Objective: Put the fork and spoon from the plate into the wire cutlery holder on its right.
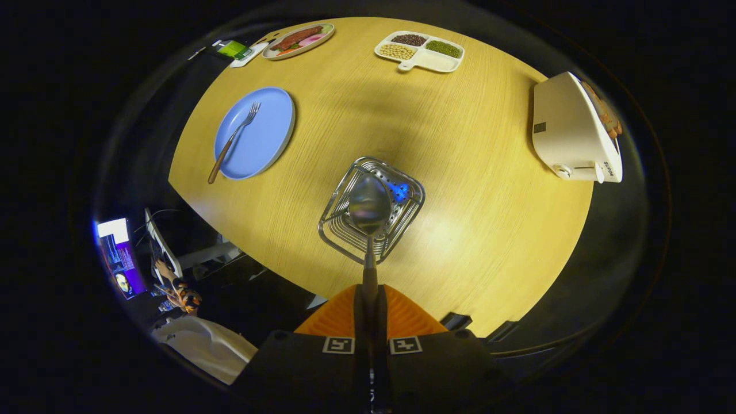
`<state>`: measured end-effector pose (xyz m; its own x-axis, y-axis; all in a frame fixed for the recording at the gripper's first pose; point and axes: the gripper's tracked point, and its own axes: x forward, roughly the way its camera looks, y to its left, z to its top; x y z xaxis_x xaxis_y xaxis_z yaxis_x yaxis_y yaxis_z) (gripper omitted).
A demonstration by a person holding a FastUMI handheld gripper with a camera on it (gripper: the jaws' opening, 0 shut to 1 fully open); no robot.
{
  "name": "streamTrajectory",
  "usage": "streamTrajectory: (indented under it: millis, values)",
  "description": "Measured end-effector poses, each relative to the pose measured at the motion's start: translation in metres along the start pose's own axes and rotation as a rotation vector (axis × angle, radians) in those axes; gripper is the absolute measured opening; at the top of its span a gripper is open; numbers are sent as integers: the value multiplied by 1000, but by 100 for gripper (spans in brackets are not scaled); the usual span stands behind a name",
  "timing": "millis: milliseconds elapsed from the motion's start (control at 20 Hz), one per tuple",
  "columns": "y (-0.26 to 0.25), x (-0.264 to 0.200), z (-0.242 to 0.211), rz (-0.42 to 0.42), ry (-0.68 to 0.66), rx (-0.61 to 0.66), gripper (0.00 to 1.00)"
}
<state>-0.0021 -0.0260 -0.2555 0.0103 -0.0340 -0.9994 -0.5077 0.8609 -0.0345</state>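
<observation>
The gripper (371, 305) had its two fingers pinched on the handle of the spoon (369, 204), whose bowl hung just ahead of them, over the open top of the wire cutlery holder (339, 221). Farther ahead and to the left, the fork (233, 138) lay on the blue plate (270, 132) on the wooden table (471, 190)

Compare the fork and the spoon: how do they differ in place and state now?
The wooden-handled metal fork lies free on the round blue plate; the metal spoon is clamped in the gripper, its bowl over the square wire cutlery holder. The fork's handle juts past the plate's rim; the spoon's sits between the fingers. Both are outside the holder.
</observation>
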Motion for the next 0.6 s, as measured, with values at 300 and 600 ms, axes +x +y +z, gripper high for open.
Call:
streamTrajectory:
  millis: [300, 600]
  values:
    - [-2, 3, 23, 52, -9, 112, 18]
    - [5, -25, 44, 109, -176, 150, 83]
